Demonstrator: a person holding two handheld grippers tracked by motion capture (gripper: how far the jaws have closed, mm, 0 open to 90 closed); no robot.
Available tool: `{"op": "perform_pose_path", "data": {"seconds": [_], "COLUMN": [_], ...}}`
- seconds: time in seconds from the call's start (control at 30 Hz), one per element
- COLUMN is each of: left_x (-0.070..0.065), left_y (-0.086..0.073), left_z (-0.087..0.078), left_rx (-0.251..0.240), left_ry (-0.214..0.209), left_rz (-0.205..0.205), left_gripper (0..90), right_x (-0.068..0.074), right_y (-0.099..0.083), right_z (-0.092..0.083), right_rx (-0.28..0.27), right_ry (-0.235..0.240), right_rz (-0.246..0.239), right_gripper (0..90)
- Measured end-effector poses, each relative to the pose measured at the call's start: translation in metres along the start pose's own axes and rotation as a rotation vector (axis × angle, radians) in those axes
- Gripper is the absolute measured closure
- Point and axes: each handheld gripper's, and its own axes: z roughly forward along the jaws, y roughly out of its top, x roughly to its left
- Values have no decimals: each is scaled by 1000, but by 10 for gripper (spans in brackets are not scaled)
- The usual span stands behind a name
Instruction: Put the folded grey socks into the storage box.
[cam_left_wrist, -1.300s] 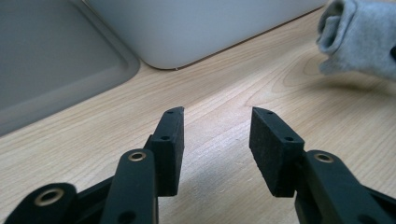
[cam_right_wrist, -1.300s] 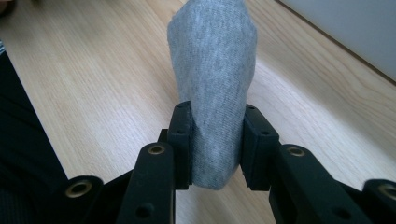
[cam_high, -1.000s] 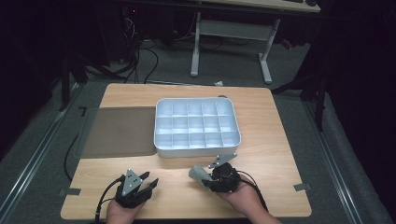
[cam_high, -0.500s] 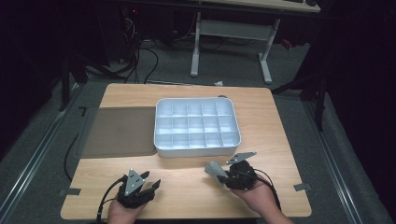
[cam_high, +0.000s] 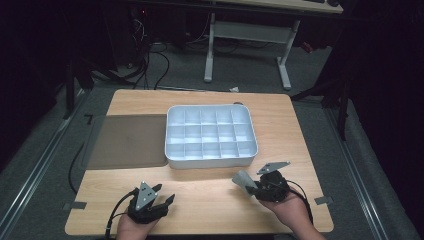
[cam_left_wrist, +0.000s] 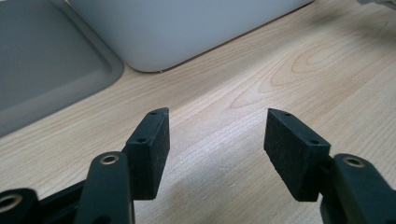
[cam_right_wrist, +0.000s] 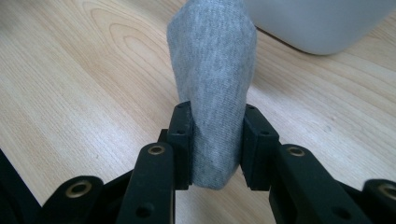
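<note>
A grey rolled fabric piece (cam_right_wrist: 212, 60) stands up between the pads of my right gripper (cam_right_wrist: 212, 126), which is shut on its lower end. From above, the fabric piece (cam_high: 242, 179) sticks out to the left of the right gripper (cam_high: 252, 186), just above the wooden table in front of the white compartment tray (cam_high: 210, 162). At the front left my left gripper (cam_high: 165, 192) rests low over the table. In the left gripper view its jaws (cam_left_wrist: 215, 126) have just been opening and stand wide apart with only bare wood between them.
The white tray's compartments look empty. A flat grey lid (cam_high: 127, 140) lies against its left side, and its corner (cam_left_wrist: 42, 70) shows beside the tray wall (cam_left_wrist: 187, 28). The table's front edge runs just behind both hands. A desk frame stands on the floor beyond.
My right hand has carried the grey fabric piece to the right along the front of the tray. The left hand has stayed in place and its jaws have spread wider.
</note>
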Motion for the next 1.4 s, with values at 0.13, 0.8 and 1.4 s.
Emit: {"op": "perform_pose_path", "data": {"seconds": [0.13,0.8,1.4], "left_x": [2,4,4], "left_y": [1,2,0], "left_z": [2,2,-1], "left_rx": [10,9,-1], "left_ry": [-17,-29,-34], "left_rz": [-16,-15,-22], "left_gripper": [396,393,392], "right_x": [-5,-28,-52], "right_y": [0,65,121], "right_z": [-8,-46,-11], "right_rx": [-3,52,229], "right_ry": [-2,-59,-196], "right_rz": [11,55,68], "right_gripper": [701,705,705]}}
